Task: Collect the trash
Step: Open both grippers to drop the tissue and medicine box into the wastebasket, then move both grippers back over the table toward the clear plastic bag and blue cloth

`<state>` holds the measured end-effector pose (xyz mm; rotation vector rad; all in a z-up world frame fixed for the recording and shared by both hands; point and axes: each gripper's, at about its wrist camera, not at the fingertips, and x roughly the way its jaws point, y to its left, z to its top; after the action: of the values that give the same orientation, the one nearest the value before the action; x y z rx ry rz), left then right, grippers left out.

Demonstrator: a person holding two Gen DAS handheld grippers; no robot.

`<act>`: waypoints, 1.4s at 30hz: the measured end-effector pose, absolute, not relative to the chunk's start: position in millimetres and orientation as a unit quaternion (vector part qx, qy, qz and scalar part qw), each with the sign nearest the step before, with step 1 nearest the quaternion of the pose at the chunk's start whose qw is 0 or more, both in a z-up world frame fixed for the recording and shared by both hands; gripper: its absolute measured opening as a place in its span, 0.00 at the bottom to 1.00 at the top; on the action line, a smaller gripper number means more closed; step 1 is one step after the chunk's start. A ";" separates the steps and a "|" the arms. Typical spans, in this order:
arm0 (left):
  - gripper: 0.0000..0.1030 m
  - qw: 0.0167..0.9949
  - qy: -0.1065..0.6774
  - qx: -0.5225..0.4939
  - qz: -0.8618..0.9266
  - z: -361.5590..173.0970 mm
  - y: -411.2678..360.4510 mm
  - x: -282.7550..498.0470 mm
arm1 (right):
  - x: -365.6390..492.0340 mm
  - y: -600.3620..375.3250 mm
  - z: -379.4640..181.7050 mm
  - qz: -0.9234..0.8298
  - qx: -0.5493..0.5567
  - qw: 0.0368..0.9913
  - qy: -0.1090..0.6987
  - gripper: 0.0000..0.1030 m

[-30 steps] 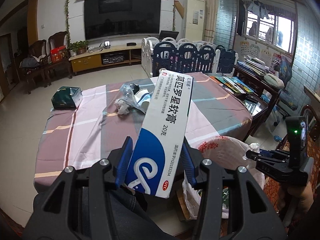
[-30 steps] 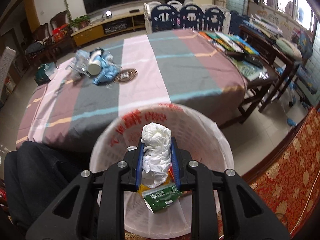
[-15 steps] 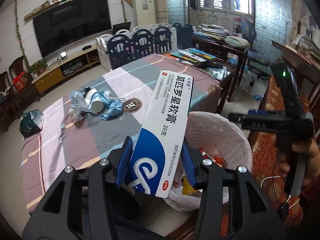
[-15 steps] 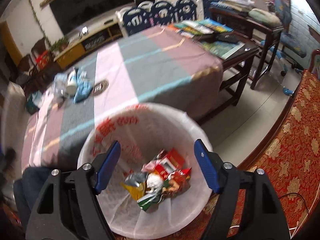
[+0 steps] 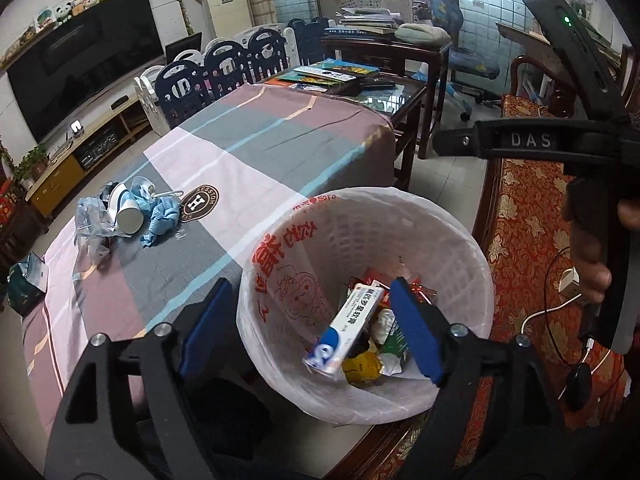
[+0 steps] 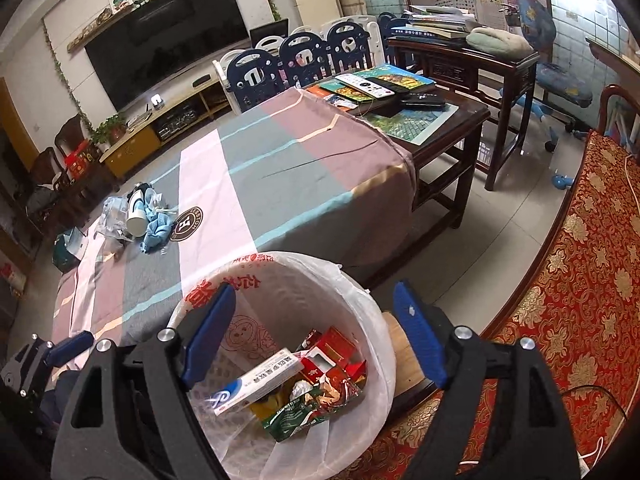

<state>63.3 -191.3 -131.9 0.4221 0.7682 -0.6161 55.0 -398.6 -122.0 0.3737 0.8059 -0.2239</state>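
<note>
The bin's point(image 5: 460, 236) base is hidden behind the black gripper arms in both wrist views, and its rim runs off the bottom edge in the right wrist view. The box's point(image 6: 256, 380) small print is too fine to read, and the wrappers point(image 6: 320, 392) under it overlap so no count is possible. The pile point(image 5: 120, 216) on the table point(image 5: 256, 152) is too small to sort out.

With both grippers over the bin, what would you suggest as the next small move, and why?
Probably swing the left gripper back toward the pile of blue rags and clear plastic on the tablecloth. Its jaws are opening with nothing between them, the ointment box already lies in the lined trash bin, and that pile remains uncollected.
</note>
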 end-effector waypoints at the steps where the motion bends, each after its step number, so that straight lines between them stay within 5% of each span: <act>1: 0.82 0.863 0.365 0.197 -0.290 -130.9 -189.1 63.9 | 55.4 -396.4 -121.9 -0.106 0.179 0.898 0.388 0.79; 21: 0.88 0.905 0.390 0.079 -0.151 -125.4 -97.8 107.3 | 72.0 -340.0 -110.7 -0.037 0.131 0.925 0.355 0.96; 31: 0.88 0.911 0.409 -0.041 0.013 -132.6 23.3 141.7 | 182.7 -244.2 -112.5 0.070 0.103 0.914 0.385 0.96; 38: 0.89 0.902 0.411 -0.104 0.087 -140.0 102.7 144.4 | 286.6 -102.5 -138.6 0.140 -0.054 0.907 0.393 0.96; 42: 0.89 0.887 0.429 -0.130 0.114 -155.6 136.9 142.1 | 340.7 -37.3 -170.4 0.102 -0.205 0.897 0.378 0.84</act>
<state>142.1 136.9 -155.6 -0.2699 0.8924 0.2366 340.7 -37.3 -170.4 -0.4237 0.7839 0.2116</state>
